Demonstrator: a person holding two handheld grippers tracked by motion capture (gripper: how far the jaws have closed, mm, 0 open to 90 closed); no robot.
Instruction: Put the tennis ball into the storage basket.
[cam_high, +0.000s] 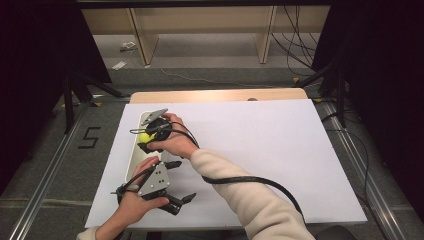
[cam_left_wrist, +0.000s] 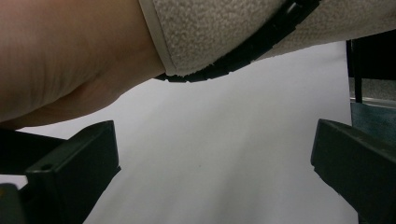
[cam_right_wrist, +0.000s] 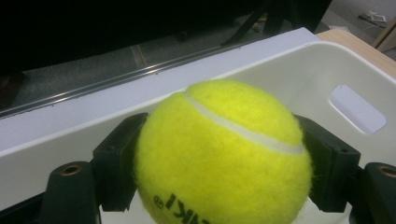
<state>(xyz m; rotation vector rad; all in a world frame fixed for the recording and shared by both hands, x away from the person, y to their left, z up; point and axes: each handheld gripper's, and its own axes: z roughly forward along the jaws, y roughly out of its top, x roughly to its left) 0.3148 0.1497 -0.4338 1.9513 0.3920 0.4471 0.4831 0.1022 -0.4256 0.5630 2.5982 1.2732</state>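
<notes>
Your right gripper (cam_right_wrist: 224, 186) clamps the tennis ball (cam_right_wrist: 224, 154) over the white bin (cam_right_wrist: 322, 65); carry done, drop left. Left gripper (cam_left_wrist: 215, 182) idles on the table (cam_left_wrist: 224, 140), jaws spread, empty.

tennis ball (cam_right_wrist: 224, 154): 1 | white bin (cam_right_wrist: 289, 70): 1 | grippers: 2 | table (cam_high: 260, 150): 1

tennis ball (cam_right_wrist: 224, 149): fuzzy felt | bin (cam_right_wrist: 289, 70): smooth, probably plastic | table cover (cam_high: 260, 150): matt white
</notes>
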